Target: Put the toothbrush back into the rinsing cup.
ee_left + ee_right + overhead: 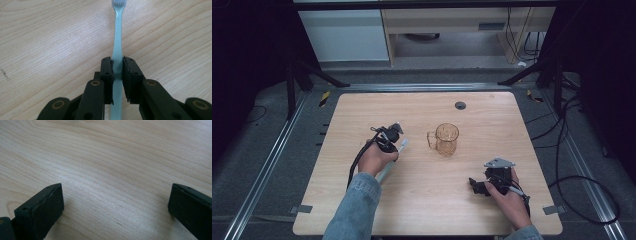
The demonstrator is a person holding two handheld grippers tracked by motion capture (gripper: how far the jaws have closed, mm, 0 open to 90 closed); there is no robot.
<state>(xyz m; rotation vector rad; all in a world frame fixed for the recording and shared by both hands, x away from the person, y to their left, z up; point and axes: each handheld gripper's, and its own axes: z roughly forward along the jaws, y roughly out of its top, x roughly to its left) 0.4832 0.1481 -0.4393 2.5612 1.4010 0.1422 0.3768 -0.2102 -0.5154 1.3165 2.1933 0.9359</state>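
The left gripper (117,72) has its 2 black jaws pressed onto the handle of a pale turquoise plastic toothbrush (117,40), pinching it at about mid-length. In the left gripper view the handle runs straight up between the pads, and the white-bristled head reaches the top edge of that view, above the light wooden table (50,37). Part of the ribbed lower handle shows below the pads. In the high view the left gripper (398,141) sits left of the table centre, held by the left hand (376,159) in a blue denim sleeve (354,210); the toothbrush (402,146) lies slantwise, its head pointing up and to the right, its lower end beside the hand. Whether it rests on the table or is lifted off it cannot be told. A clear amber glass mug with a handle (445,138) stands upright near the table centre, to the right of the toothbrush head and apart from it. The right gripper (476,186) lies low near the front right of the table, held by the right hand (510,199). In the right gripper view its 2 jaws stand spread wide, with bare wood between them.
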